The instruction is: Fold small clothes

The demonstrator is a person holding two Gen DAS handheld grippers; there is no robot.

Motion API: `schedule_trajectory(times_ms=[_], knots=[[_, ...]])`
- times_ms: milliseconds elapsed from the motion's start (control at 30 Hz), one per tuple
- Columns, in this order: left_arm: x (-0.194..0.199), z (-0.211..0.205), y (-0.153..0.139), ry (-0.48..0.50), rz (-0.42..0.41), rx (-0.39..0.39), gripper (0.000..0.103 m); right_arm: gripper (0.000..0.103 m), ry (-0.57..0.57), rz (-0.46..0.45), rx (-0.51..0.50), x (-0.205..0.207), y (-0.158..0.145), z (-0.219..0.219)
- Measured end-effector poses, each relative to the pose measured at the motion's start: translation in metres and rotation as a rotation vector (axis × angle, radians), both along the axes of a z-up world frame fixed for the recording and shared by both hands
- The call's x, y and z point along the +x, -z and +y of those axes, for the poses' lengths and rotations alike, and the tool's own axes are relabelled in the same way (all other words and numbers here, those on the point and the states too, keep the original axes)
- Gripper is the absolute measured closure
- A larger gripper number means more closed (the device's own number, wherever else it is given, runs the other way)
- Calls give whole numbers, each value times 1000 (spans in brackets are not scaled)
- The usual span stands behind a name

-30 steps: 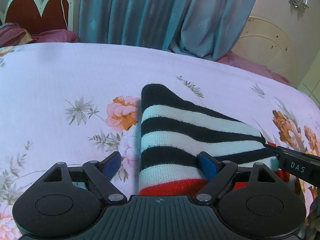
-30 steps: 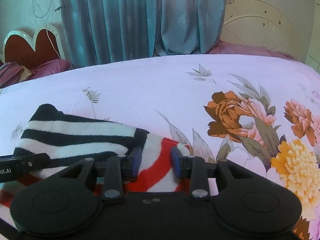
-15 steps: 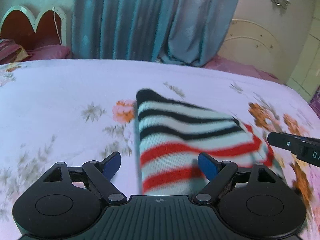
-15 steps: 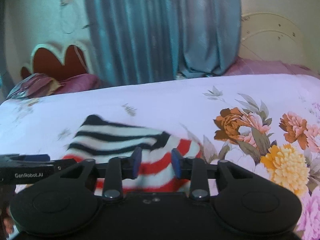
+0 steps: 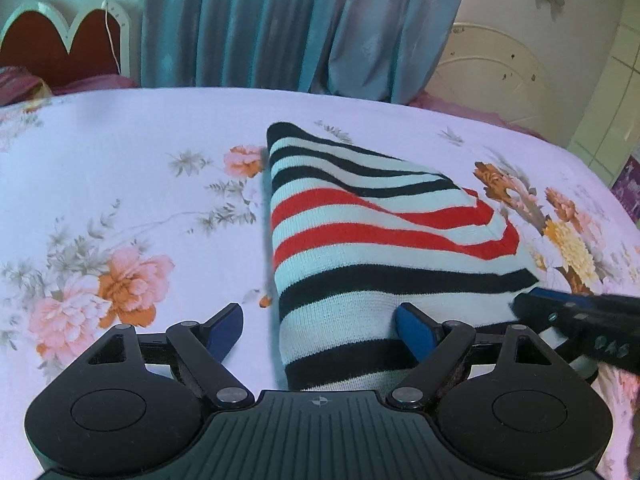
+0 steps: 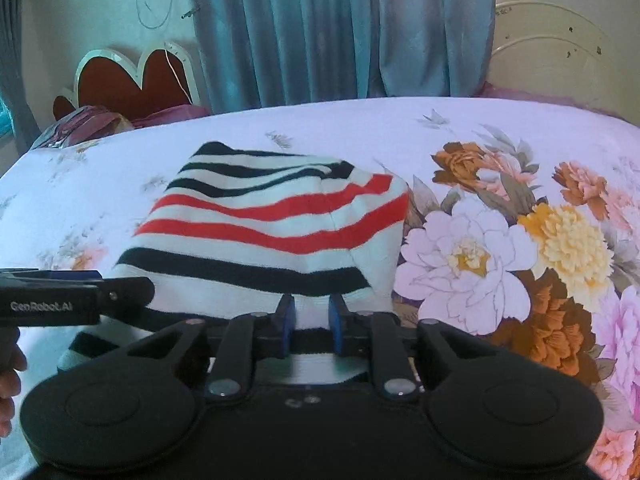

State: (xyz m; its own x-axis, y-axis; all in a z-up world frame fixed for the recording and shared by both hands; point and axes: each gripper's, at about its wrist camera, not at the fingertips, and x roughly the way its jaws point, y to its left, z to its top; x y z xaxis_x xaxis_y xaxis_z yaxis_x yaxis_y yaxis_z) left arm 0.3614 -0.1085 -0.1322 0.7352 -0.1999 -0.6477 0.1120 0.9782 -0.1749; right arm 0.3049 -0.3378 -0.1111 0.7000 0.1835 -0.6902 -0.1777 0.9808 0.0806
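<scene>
A small knitted garment (image 5: 360, 232) with black, white and red stripes lies folded on the flowered bedsheet (image 5: 120, 184). My left gripper (image 5: 320, 326) is open, its jaws wide apart astride the garment's near left edge, right pad over the cloth. The garment also shows in the right wrist view (image 6: 272, 224). My right gripper (image 6: 311, 320) has its jaws narrowly apart with the garment's near hem between the pads. The right gripper's side shows in the left wrist view (image 5: 576, 316), and the left gripper's side in the right wrist view (image 6: 76, 298).
The bed fills both views. Blue curtains (image 5: 304, 20) hang behind it. A red heart-shaped headboard (image 5: 60, 48) and a dark pink pillow (image 6: 88, 128) are at the far left. A cream round headboard (image 5: 496, 80) stands at the far right.
Both grippers have pulled back toward me from the garment. More of it shows now, with the red stripes and a near black stripe uncovered. The jaws kept their widths.
</scene>
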Motion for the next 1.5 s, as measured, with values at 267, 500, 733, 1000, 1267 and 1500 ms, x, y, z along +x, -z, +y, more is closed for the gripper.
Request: schedule_trajectory(times_ms=[267,500,733,1000,1267,1500], knots=[[-35,2,3,36,21,25,19,82,-29,-17,4,-46,-12,-9],[-35,2,17,21,69,5,19,84,-15,33,-8,-55,7,-15],[-37,-1,4,26,82,-2,19,78,-14,41,-7,-64,2,-23],[-24,-10,-16,26,35,32,11,57,-7,9,67,-46,-30,-41],[5,-18,-22,15,27,46,9,41,17,62,150,2,-27,-58],[34,-17,-10,16,52,19,9,38,30,178,269,48,-3,-71]])
